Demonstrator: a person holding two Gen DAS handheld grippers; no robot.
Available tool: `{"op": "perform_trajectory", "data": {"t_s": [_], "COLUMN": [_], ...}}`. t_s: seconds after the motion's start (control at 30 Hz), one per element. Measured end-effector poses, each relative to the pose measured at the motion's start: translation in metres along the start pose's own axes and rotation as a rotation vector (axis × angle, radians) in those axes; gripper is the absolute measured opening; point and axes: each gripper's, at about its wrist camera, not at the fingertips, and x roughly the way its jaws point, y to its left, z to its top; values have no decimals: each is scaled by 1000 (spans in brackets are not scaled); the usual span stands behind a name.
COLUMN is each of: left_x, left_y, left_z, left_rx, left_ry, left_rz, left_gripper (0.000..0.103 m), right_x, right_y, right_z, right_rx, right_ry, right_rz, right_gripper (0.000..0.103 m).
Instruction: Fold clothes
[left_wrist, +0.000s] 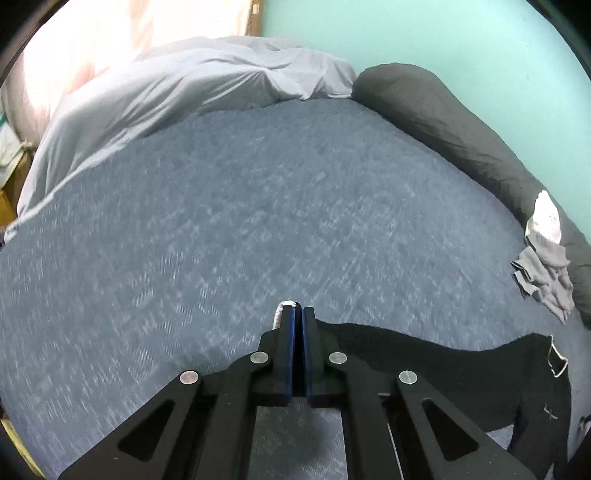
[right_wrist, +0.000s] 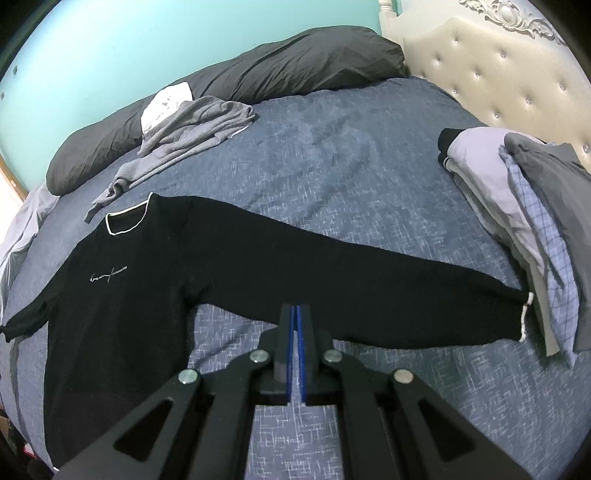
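Black sweater (right_wrist: 122, 295): long-sleeved knit with white-trimmed round collar and small pale script on the chest. In the right wrist view it lies flat, front up, across the lower left and centre of the frame, collar toward the upper left, hem toward the lower left edge. One sleeve (right_wrist: 351, 280) stretches straight toward the right of the frame, its white-edged cuff just beside the folded stack (right_wrist: 517, 206); this sleeve sets the long axis, left to right.

Left gripper (left_wrist: 297, 314): fingers pressed together on the white-trimmed end of the sweater's other sleeve (left_wrist: 424, 354), black cloth trailing to the lower right of the left wrist view.

Right gripper (right_wrist: 295, 314): fingers closed to a thin slit, nothing visibly between them, tips over the lower edge of the outstretched sleeve; contact cannot be told.

Bedspread (right_wrist: 332, 166): blue, mottled with white flecks, lightly creased.

Grey garment (right_wrist: 192, 129): soft, crumpled, upper left, against a long dark bolster (right_wrist: 295, 66).

Headboard (right_wrist: 498, 74): cream, tufted, buttoned, upper right.

Pale quilt (left_wrist: 166, 96): smooth, bunched, upper left of the left wrist view
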Motion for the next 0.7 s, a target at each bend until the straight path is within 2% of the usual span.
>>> {"op": "perform_trajectory", "data": {"t_s": [0.07, 0.33, 0.47, 0.7], "left_x": [3, 42, 53, 24], "left_y": [-2, 4, 14, 28], "left_z": [6, 3, -10, -14], "left_rx": [9, -9, -49, -52], "left_ry": [0, 89, 144, 126], "left_rz": [4, 24, 12, -13], "left_gripper": [4, 4, 4, 11], "right_x": [3, 22, 28, 28], "right_y": [1, 17, 32, 76], "right_z": [-1, -6, -6, -6], "right_rx": [-2, -9, -25, -91], "right_ry": [7, 36, 49, 74], "right_rz": [-6, 4, 27, 116], "right_gripper": [2, 2, 2, 2]}}
